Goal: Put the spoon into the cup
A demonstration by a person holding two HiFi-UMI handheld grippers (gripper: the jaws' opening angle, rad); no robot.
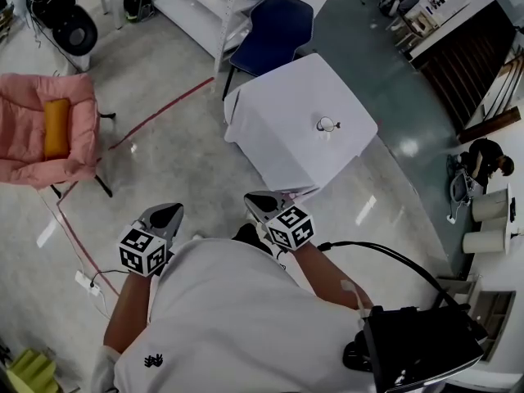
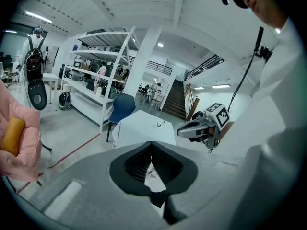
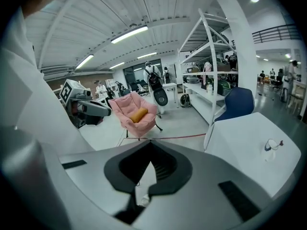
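A small table under a white cloth [image 1: 278, 129] stands ahead of me on the floor. On it sits a small clear cup [image 1: 326, 125], also seen in the left gripper view [image 2: 159, 125] and the right gripper view [image 3: 271, 146]. A thin dark piece, probably the spoon [image 1: 337, 124], lies just right of the cup; it is too small to read. My left gripper [image 1: 164, 215] [image 2: 152, 145] and right gripper [image 1: 260, 203] [image 3: 150, 145] hang close to my chest, well short of the table. Both are shut and hold nothing.
A blue chair [image 1: 274, 27] stands behind the table, with white shelving [image 1: 205, 6] beyond it. A pink armchair with an orange cushion [image 1: 45, 129] is at the left. Red tape [image 1: 164, 109] runs across the floor. A person [image 1: 483, 158] crouches at the right.
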